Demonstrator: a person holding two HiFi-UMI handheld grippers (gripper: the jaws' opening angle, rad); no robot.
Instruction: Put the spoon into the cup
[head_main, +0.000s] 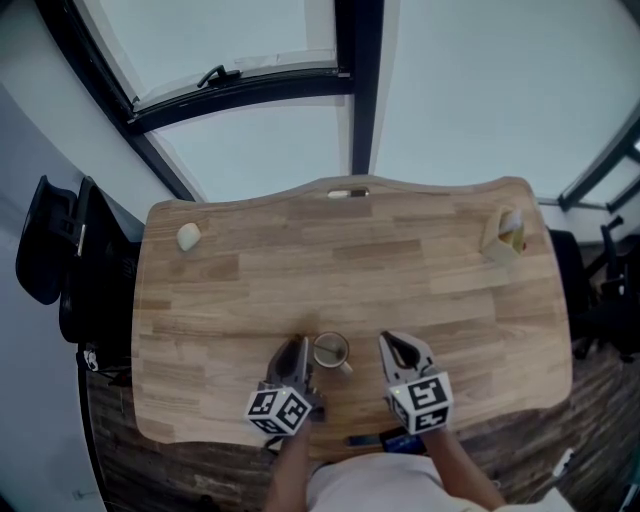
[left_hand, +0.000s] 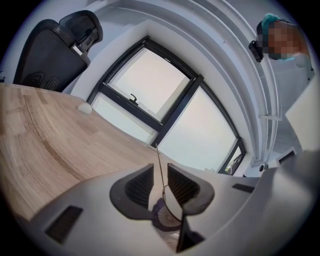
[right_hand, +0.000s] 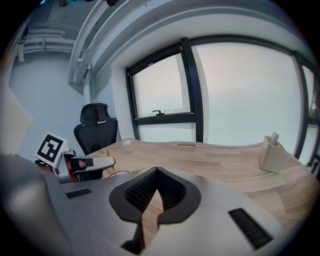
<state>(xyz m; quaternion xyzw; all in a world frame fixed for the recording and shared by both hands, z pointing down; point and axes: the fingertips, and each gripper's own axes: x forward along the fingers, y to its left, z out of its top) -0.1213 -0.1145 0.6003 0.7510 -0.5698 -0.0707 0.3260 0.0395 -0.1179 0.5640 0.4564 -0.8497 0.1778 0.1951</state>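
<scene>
A small cup (head_main: 331, 352) stands on the wooden table (head_main: 350, 270) near its front edge, between my two grippers. My left gripper (head_main: 299, 362) is just left of the cup and is shut on a thin metal spoon (left_hand: 159, 162). In the left gripper view (left_hand: 160, 172) the spoon's handle sticks out edge-on past the jaws, and its bowl lies back behind them. My right gripper (head_main: 397, 352) sits just right of the cup. Its jaws (right_hand: 157, 172) meet at the tips with nothing between them. The spoon is too thin to make out in the head view.
A pale rounded lump (head_main: 188, 236) lies at the table's far left. A beige holder (head_main: 503, 237) stands at the far right corner. A black office chair (head_main: 60, 255) is beside the left edge. Dark-framed windows (head_main: 350, 80) lie beyond the table's back edge.
</scene>
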